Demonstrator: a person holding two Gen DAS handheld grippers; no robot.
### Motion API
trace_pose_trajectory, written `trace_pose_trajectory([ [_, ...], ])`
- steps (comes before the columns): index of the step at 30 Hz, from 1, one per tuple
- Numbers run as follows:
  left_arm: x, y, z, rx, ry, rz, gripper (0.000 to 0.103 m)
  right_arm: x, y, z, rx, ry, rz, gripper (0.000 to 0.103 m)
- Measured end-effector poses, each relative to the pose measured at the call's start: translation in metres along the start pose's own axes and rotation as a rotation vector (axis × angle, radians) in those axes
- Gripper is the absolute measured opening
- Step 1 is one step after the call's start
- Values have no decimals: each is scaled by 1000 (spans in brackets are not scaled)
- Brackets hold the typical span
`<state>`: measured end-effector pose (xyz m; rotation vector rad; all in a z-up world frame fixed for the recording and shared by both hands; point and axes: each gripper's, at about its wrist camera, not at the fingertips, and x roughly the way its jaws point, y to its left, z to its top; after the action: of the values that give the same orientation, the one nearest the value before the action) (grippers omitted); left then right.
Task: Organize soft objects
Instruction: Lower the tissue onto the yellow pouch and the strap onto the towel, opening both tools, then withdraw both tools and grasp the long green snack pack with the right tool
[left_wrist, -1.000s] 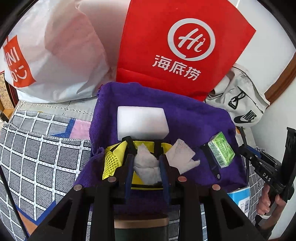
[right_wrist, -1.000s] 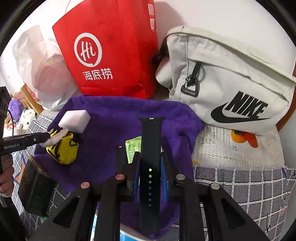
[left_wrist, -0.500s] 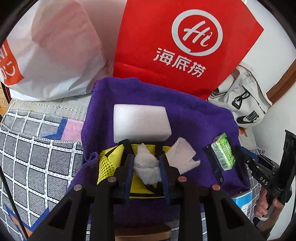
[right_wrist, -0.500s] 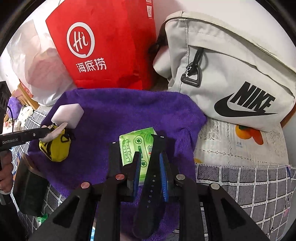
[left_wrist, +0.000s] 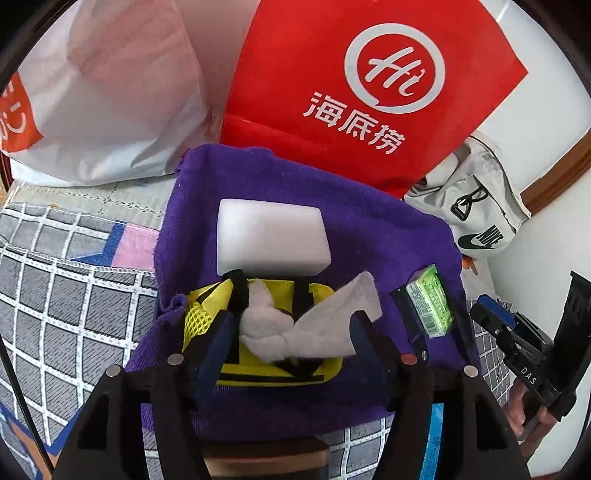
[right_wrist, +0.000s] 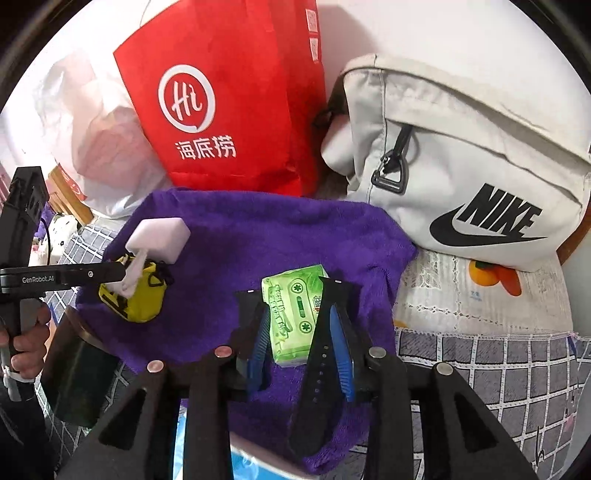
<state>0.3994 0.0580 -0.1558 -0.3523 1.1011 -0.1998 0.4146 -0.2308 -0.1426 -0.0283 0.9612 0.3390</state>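
A purple towel (left_wrist: 369, 229) (right_wrist: 266, 229) carries a white sponge block (left_wrist: 271, 240) (right_wrist: 159, 234), a yellow mesh pouch (left_wrist: 275, 369) (right_wrist: 138, 299) and a green tissue pack (left_wrist: 430, 306) (right_wrist: 293, 314). My left gripper (left_wrist: 295, 326) is open, and a crumpled white tissue (left_wrist: 306, 328) lies between its fingers on top of the pouch. My right gripper (right_wrist: 299, 325) is open, straddling the green pack. A black watch strap (right_wrist: 321, 354) leans against its right finger; another strap piece (right_wrist: 247, 306) lies left of the pack.
A red paper bag (left_wrist: 369, 92) (right_wrist: 229, 103) and a white plastic bag (left_wrist: 103, 96) stand behind the towel. A grey Nike bag (right_wrist: 465, 177) sits at the right. The checked cover (left_wrist: 66, 295) surrounds the towel. A dark container (right_wrist: 77, 384) stands at the towel's front left.
My left gripper opened, releasing the tissue onto the yellow pouch. My right gripper opened too, letting go of the black strap, which now leans by the green pack.
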Motion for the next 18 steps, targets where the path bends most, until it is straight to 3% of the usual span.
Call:
trace_pose_trajectory([
  [5, -23, -1, -7, -5, -25, 2, 68, -19, 12, -10, 2, -12, 10, 41],
  [10, -54, -8, -18, -1, -48, -4, 68, -49, 35, -34, 3, -14, 39, 42],
  [18, -104, -11, -61, 8, -82, 5, 68, -87, 92, -84, -69, 8, 142, 43],
])
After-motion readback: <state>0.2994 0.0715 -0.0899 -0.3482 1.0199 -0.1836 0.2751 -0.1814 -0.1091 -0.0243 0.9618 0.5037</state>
